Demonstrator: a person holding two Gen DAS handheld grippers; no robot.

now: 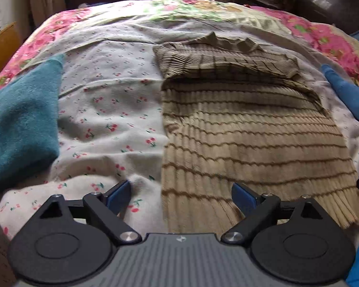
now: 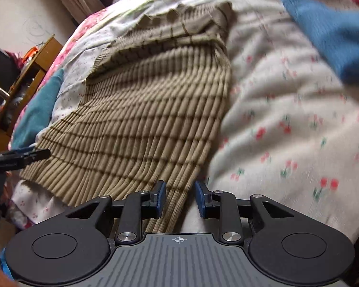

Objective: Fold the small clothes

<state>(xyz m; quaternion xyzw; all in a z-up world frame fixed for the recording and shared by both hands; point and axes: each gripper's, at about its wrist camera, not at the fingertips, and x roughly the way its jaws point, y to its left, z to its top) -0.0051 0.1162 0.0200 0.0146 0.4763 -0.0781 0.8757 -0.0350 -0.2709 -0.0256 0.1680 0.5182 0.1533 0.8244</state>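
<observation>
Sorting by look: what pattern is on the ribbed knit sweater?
Beige ribbed knit sweater with thin dark brown stripes, clearest in the left wrist view.

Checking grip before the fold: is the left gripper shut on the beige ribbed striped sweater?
No, the left gripper is wide open above the beige ribbed striped sweater hem.

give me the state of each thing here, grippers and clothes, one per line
left gripper: open, over the sweater's hem corner, gripping nothing
right gripper: open, jaws either side of the sweater's hem edge, not shut on it
sweater: lying on the bed, sleeve folded across the chest, body not yet folded
teal cloth: lying on the left, untouched
blue cloth: lying on the right, untouched
</observation>
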